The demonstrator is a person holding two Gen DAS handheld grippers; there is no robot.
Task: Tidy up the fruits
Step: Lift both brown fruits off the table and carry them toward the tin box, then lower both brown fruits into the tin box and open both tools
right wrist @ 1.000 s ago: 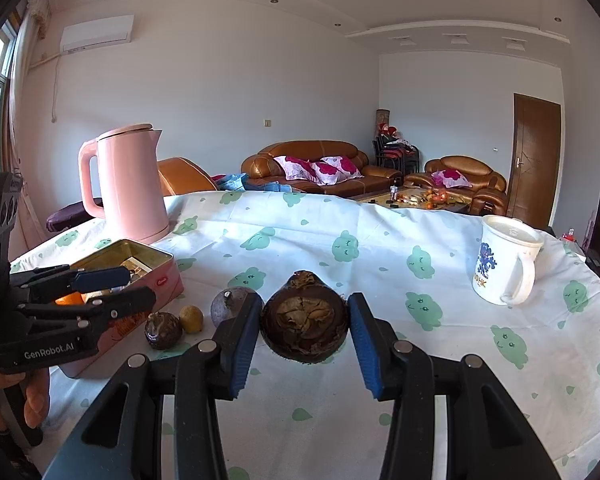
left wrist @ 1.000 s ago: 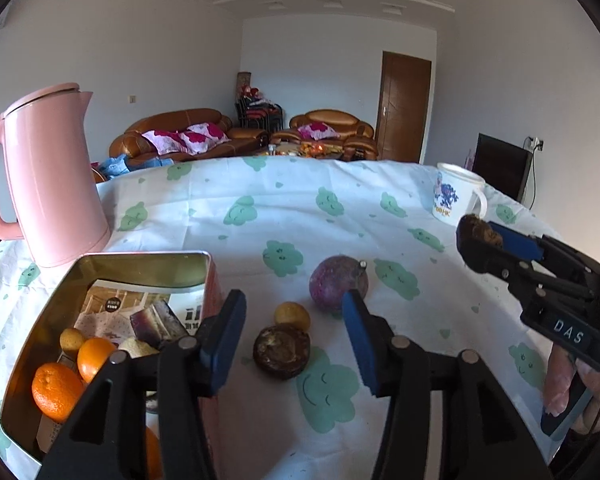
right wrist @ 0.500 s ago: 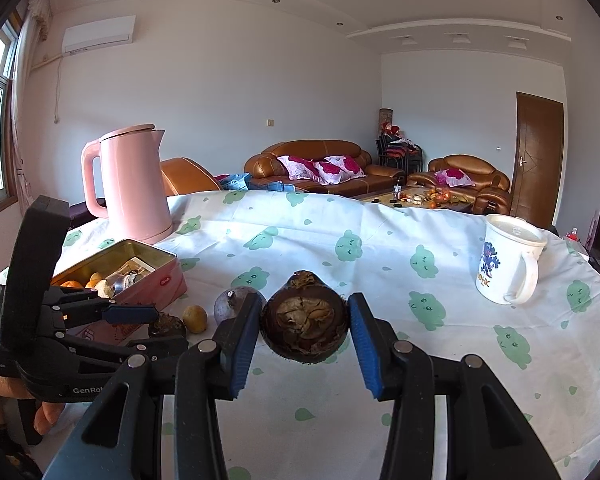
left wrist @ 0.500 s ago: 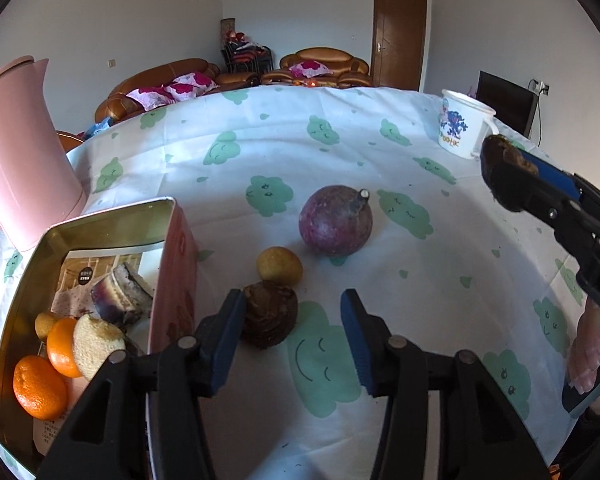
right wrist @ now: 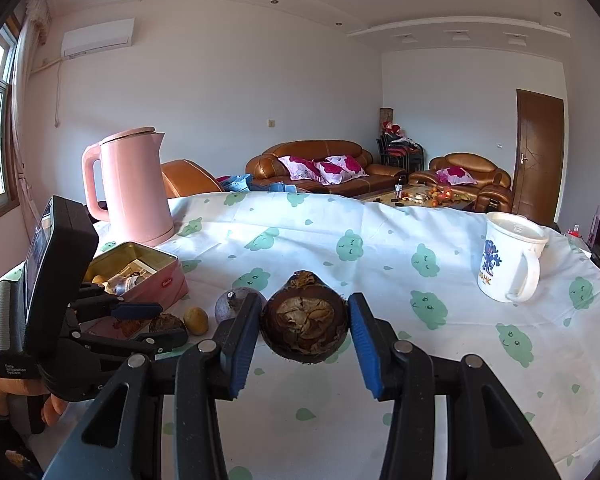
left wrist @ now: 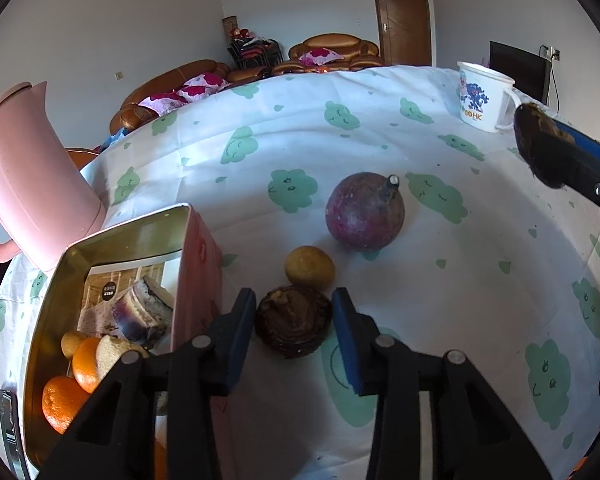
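Two grippers are in your hands over a counter [left wrist: 480, 280] draped in a white cloth printed with green clouds. Your left gripper [left wrist: 294, 326] points down at the cloth, and its blue fingers [left wrist: 242, 334] are closing around a dark brown, rough-skinned fruit [left wrist: 294, 322] that sits on the counter just beside the pink tin [left wrist: 198, 264]. The near finger touches the fruit's left side; on the other side you cannot tell whether the pad has met the skin yet.

Your right gripper [right wrist: 304, 330] is clenched on a second dark brown fruit [right wrist: 304, 326], held above the cloth with its cracked, papery end facing the camera.

Just behind the fruit between the left fingers lies a small yellow fruit [left wrist: 310, 268], nearly touching it, and beyond that a larger round purple fruit [left wrist: 364, 210] with a short stem stands on a green cloud.

The open tin, gold inside, holds two oranges [left wrist: 62, 402] at its near end, a pale cut piece, a small yellow fruit and a purple-and-white wedge lying on a printed leaflet. A pink kettle [right wrist: 134, 186] stands behind the tin. A white mug [right wrist: 508, 262] with a blue print stands well apart on the right side of the counter.
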